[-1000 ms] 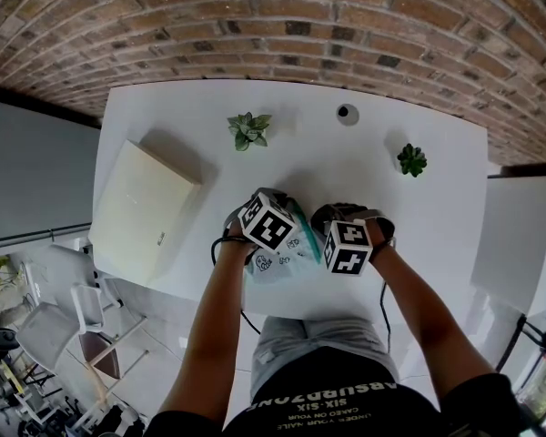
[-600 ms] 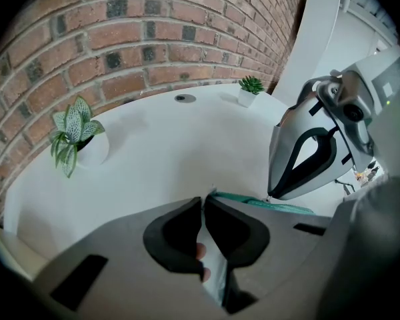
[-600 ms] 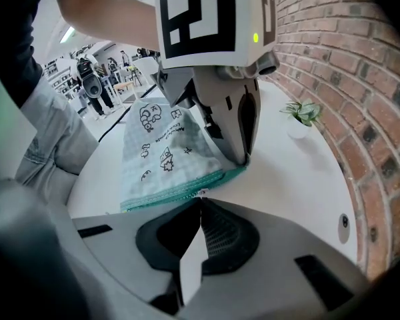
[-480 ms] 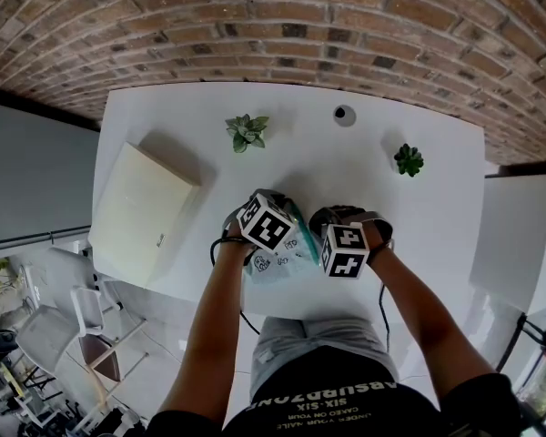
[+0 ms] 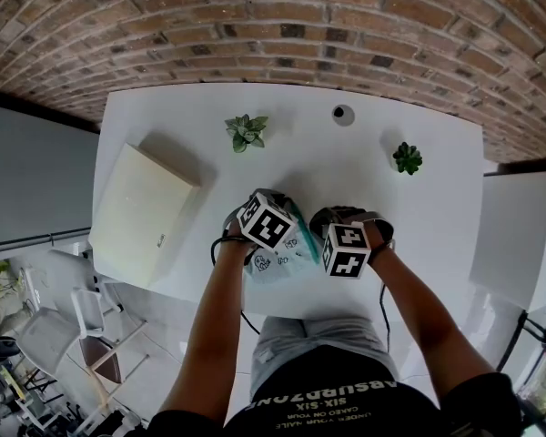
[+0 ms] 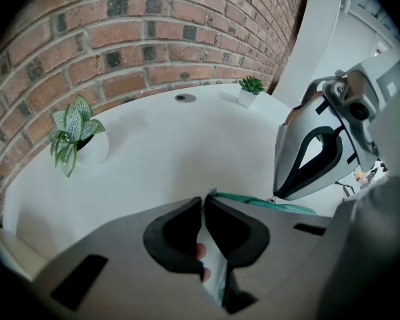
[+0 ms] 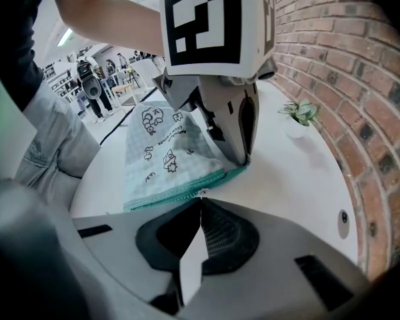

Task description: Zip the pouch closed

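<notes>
A pale teal checked pouch [image 5: 275,257] with doodle prints lies on the white table [image 5: 200,167] near its front edge. Its green zipper edge [image 7: 180,193] faces the right gripper. My left gripper [image 6: 205,200] is shut on one end of the pouch, with fabric [image 6: 215,275] pinched between its pads. My right gripper [image 7: 200,199] is shut, and the small metal zipper pull [image 7: 201,193] sits at its tips on the zipper edge. In the head view both marker cubes, left [image 5: 267,223] and right [image 5: 346,248], hide the jaws and part of the pouch.
Two small potted plants [image 5: 247,131] [image 5: 407,158] stand toward the back of the table, by a small round fitting [image 5: 343,113]. A cream box [image 5: 141,209] lies at the left. A brick wall [image 5: 282,25] runs behind. A black cable [image 5: 217,251] hangs at the front edge.
</notes>
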### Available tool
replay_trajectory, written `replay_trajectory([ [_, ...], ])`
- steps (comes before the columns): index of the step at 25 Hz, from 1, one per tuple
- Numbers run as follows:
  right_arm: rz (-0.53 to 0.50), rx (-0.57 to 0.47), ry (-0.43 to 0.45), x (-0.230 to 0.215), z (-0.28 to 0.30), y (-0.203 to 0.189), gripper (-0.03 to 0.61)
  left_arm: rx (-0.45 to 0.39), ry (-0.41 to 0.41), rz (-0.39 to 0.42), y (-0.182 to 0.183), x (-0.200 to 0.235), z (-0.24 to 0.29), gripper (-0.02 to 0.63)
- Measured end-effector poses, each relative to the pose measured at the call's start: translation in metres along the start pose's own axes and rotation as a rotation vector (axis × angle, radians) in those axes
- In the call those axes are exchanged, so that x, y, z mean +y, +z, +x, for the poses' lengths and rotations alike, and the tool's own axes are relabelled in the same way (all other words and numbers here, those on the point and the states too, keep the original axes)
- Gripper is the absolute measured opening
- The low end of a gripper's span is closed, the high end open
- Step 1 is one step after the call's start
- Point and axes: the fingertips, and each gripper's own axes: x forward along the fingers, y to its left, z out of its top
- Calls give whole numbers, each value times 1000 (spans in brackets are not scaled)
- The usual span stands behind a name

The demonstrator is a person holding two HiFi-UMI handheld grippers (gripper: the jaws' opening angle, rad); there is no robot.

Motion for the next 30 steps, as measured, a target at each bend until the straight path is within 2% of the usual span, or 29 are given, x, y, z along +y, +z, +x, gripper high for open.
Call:
replay_trajectory([
  [20, -17, 14, 52, 5, -3, -4, 2, 2, 21, -9, -1, 4, 1, 24],
  [30, -17, 2, 67, 12, -5, -9, 2, 9, -8, -8, 2, -2, -1, 23],
])
